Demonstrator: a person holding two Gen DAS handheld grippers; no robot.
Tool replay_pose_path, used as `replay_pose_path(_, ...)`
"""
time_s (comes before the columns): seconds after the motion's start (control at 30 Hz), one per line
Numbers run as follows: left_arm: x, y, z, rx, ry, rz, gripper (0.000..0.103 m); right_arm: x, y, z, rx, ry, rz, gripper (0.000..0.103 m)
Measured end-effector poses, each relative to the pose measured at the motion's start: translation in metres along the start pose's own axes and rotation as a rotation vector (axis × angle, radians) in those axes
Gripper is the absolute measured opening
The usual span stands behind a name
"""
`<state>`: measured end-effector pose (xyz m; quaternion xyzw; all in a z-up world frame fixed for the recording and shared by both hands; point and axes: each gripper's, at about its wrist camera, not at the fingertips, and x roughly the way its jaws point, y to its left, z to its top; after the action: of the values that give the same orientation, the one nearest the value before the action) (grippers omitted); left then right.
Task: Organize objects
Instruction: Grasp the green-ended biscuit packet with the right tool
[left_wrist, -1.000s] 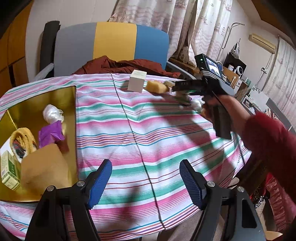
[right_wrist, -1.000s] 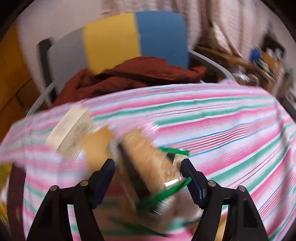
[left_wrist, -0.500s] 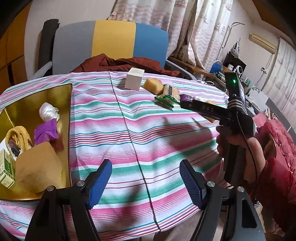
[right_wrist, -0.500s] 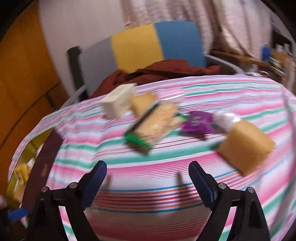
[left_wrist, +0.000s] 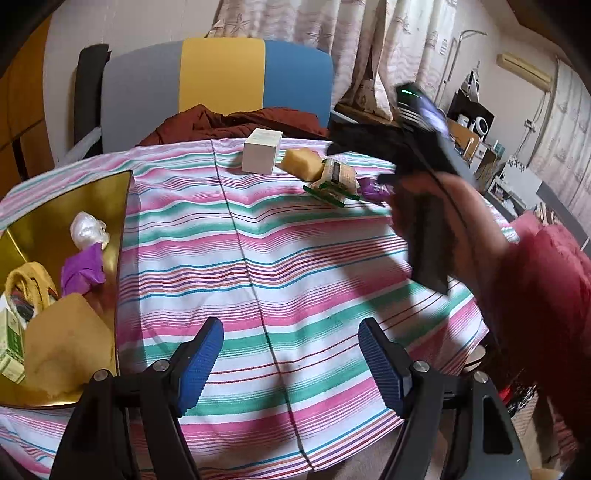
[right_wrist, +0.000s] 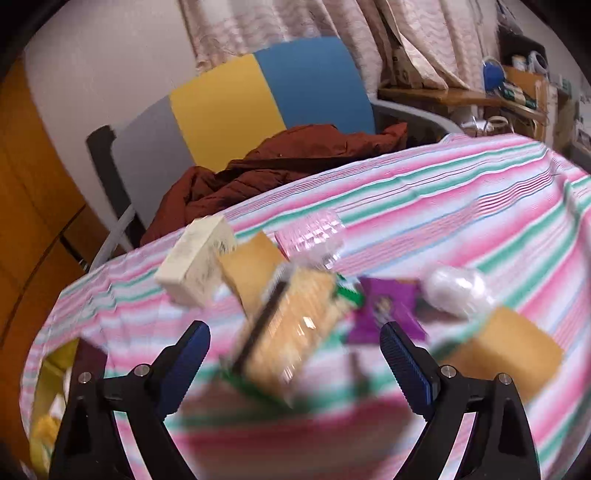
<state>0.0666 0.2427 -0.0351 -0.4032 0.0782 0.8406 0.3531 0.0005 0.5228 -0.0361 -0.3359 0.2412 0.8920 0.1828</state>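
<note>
On the striped tablecloth (left_wrist: 280, 258) at the far side lie a white box (left_wrist: 262, 151), a yellow sponge (left_wrist: 301, 164), a green-edged cracker packet (left_wrist: 334, 181) and a purple packet (left_wrist: 373, 186). My right gripper (right_wrist: 297, 350) hovers just in front of the cracker packet (right_wrist: 291, 332). Its jaws are opening, and the packet shows between them without touching the pads. A hand (left_wrist: 454, 214) in a red sleeve holds that gripper. My left gripper (left_wrist: 290, 354) stands open and empty over the table's near side.
A golden tray (left_wrist: 74, 199) at the left holds a white wrapped ball (left_wrist: 86, 229), a purple packet, a big yellow sponge (left_wrist: 66, 343) and a small box. Another sponge (right_wrist: 506, 354) and a white ball (right_wrist: 458, 291) lie at the right. A chair (left_wrist: 221, 74) bearing a brown jacket stands behind.
The cracker packet sat between the right gripper's jaws a second ago. The jaws widened, the gripper drew back, then came forward to the packet again. The left gripper stayed still.
</note>
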Motion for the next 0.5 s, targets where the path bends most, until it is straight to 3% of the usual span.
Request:
replay_pose_path(0.07,0.000,0.001,0.000,-0.001,0.007,0.002,0.077,0.019,0.006,0.009,0.015,0.029,-0.015,0.088)
replay_pose_path(0.2,0.002,0.006,-0.001,-0.017,0.020,0.006,0.077,0.044,0.007,0.004,0.001,0.093,-0.081,0.063)
replay_pose_path(0.3,0.008,0.008,0.001,-0.026,0.034,-0.002,0.077,0.036,-0.006,-0.010,0.013,0.075,-0.038,0.051)
replay_pose_path(0.5,0.024,-0.001,0.019,0.002,0.042,-0.007,0.077,0.011,-0.036,-0.029,-0.013,0.058,-0.019,0.047)
